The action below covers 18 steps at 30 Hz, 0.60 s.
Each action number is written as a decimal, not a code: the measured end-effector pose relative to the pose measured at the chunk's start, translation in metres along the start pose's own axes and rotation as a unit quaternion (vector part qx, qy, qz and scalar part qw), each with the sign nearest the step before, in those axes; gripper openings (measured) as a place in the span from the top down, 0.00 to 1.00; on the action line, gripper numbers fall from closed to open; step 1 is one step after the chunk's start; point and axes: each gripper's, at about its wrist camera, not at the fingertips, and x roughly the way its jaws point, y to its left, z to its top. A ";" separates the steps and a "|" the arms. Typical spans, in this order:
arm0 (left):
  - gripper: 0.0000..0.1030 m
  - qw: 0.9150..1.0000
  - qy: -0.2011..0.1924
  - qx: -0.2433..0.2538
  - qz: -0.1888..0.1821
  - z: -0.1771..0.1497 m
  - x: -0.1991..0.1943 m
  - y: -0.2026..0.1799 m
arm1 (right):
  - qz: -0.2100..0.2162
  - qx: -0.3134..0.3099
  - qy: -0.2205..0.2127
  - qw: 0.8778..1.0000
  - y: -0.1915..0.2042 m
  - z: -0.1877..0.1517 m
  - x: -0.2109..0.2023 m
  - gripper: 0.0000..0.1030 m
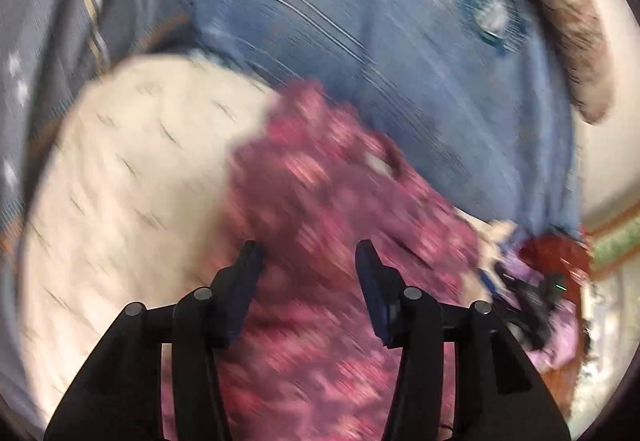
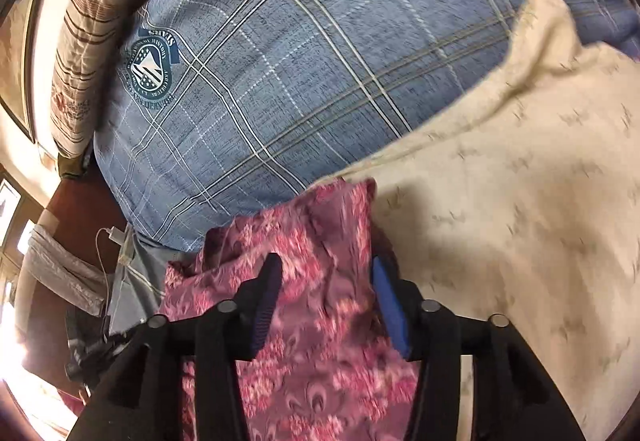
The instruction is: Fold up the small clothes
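Maroon floral-print garment (image 2: pixel 312 281), thin and crumpled, lies partly on the cream speckled cloth (image 2: pixel 520 221) and partly on the blue plaid bedsheet (image 2: pixel 300 81) at 12 o'clock. Left gripper (image 1: pixel 308 253) and right gripper (image 2: pixel 324 269) both stand apart over it, ribbed blue pads (image 2: pixel 390 305) clasping nothing.

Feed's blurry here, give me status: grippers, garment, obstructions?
Left gripper and right gripper open over pink floral garment. Garment overlaps cream cloth. Blue plaid bedding beyond.

pink floral garment (image 2: pixel 320 301): woven cloth, slight sheen | cream sheet (image 2: pixel 520 221): matt soft cloth | blue plaid bedcover (image 2: pixel 300 61): matt cloth, grainy weave | fingers (image 2: pixel 390 305): ribbed blue pads, matt black plastic frame
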 end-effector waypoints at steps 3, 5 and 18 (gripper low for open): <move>0.46 1.000 0.013 -0.002 -0.024 -0.023 0.012 -0.013 | -0.016 0.001 0.013 1.000 -0.009 -0.007 0.013 0.48; 0.45 0.999 0.033 -0.022 -0.025 -0.027 0.027 -0.016 | -0.035 -0.014 0.014 0.999 -0.009 -0.008 0.021 0.48; 0.95 0.988 0.002 -0.152 -0.017 0.014 0.057 0.003 | -0.024 0.000 -0.002 1.000 -0.038 -0.004 0.020 0.43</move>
